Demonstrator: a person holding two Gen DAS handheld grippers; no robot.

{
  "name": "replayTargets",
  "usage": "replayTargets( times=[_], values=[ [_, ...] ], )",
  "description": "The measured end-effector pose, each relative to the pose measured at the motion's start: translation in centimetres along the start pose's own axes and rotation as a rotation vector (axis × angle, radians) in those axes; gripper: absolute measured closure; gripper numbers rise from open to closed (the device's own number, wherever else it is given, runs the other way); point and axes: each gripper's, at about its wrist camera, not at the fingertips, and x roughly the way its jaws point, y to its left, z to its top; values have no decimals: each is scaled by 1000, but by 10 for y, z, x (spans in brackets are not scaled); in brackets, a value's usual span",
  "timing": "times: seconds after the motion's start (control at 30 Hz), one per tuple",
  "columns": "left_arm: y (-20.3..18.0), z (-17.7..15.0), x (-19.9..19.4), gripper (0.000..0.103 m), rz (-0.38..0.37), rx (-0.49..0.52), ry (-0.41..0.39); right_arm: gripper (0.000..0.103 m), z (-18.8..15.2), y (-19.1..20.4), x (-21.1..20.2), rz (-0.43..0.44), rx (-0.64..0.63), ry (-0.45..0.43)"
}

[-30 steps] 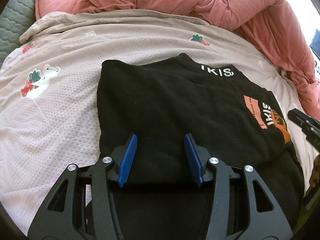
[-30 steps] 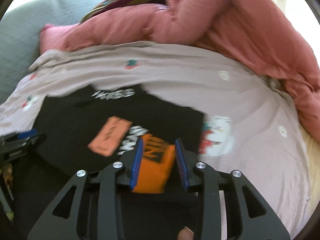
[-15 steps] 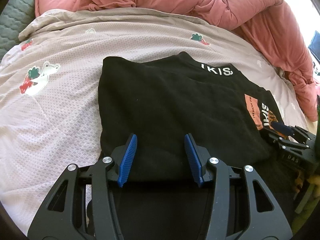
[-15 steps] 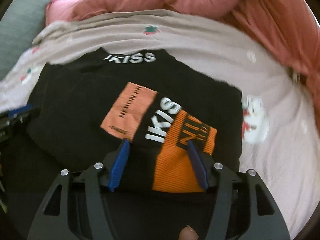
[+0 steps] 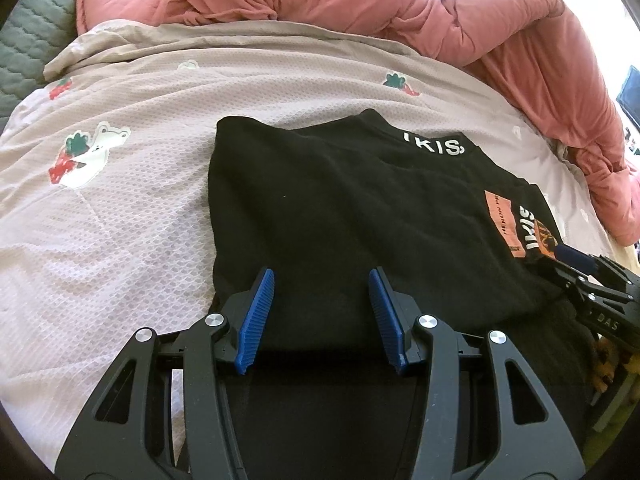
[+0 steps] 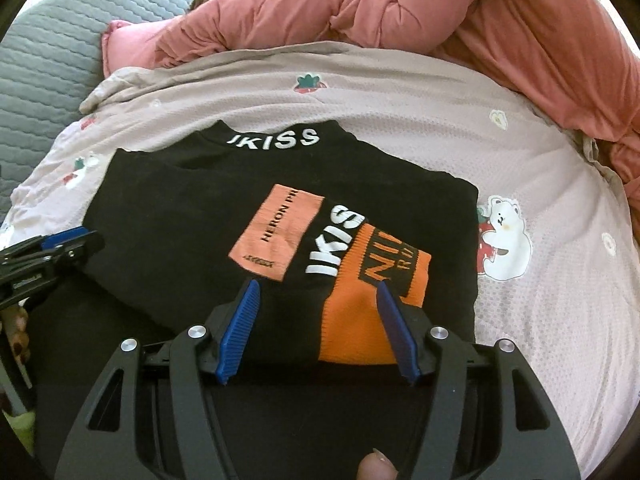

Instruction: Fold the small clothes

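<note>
Both tools sit spread wide, gripping nothing. The black shirt [image 5: 360, 216] lies folded on the bed sheet [image 5: 132, 208], stretching straight ahead of the left tool [image 5: 321, 312] and the right tool [image 6: 318, 322], its near edge between each pair of blue fingers [image 5: 256, 316]. Tools side by side, level, low over the cloth.

left gripper [image 5: 321, 314]: blue fingers spread wide, nothing between, pointing forward and low | right gripper [image 6: 318, 330]: blue fingers spread wide, nothing gripped, level beside it
</note>
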Motion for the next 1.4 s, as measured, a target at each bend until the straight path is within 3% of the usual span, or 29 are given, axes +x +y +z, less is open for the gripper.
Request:
replayTargets(
  times=[0.13, 0.37, 0.43, 0.57, 0.63, 0.77, 1.0, 1.1, 1.4],
  values=[
    [1, 0, -2, 62, 2, -5, -1, 33, -2, 2, -3, 12, -1, -4],
    [2, -3, -9, 61, 10, -2, -12, 30, -3, 3, -10, 20, 3, -14],
    [2, -4, -12, 61, 15, 0, -17, 18, -3, 3, -13, 19, 8, -20],
    [1, -6, -18, 59, 20, 5, -27, 17, -3, 1, -18, 24, 17, -31],
    [1, -8, -21, 49, 25, 9, -27, 15, -3, 0, -21, 25, 20, -34],
    [0, -11, -28, 44, 43, 18, -33, 12, -3, -1, -25, 21, 24, -38],
    [1, -13, -41, 17, 57, 23, -52, 8, -4, -3, -34, 10, 26, -44],
    [1, -14, -48, 11, 64, 24, -62, 7, -4, -4, -39, 11, 28, -54],
    [0, -15, -72, 10, 74, 18, -101, 6, -4, -5, -56, 12, 34, -84]
  ],
)
